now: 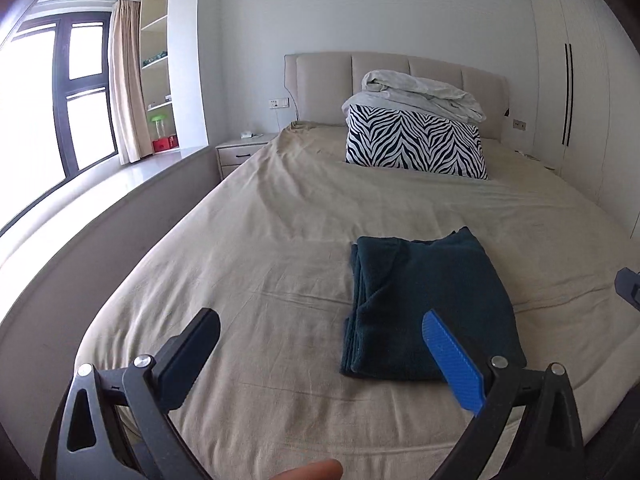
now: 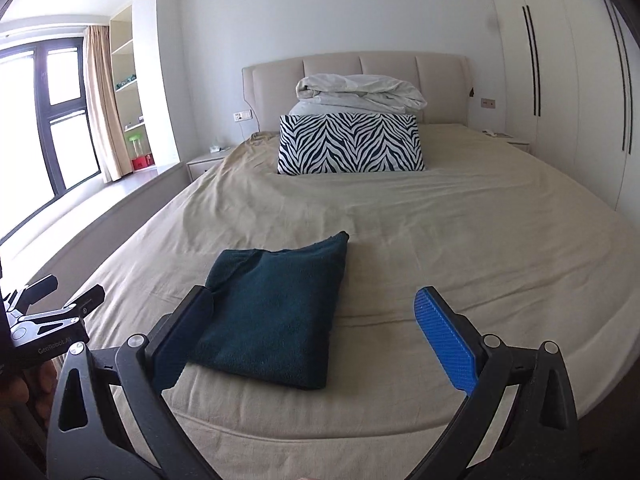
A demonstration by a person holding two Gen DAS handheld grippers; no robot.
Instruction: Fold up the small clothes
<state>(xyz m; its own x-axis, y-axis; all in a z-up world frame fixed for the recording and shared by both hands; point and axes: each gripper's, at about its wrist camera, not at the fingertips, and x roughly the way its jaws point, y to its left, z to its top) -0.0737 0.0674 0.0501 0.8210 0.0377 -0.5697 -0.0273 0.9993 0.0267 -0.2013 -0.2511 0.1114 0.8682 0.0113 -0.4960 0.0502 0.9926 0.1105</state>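
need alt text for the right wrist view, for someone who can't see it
A folded dark teal fleece garment lies flat on a beige bedsheet, just ahead of the open, empty right gripper. Further back, a zebra-striped pillow stands before a rumpled white duvet and a padded beige headboard; the left gripper shows at the left edge.

1. The folded dark teal garment (image 2: pixel 276 320) is thick, fuzzy, matt cloth.
2. The beige bed sheet (image 2: pixel 440 240) is thin, creased cloth.
3. The gripper pad (image 2: pixel 444 338) is ribbed blue plastic.
4. The headboard (image 2: pixel 440 80) looks padded and matt.
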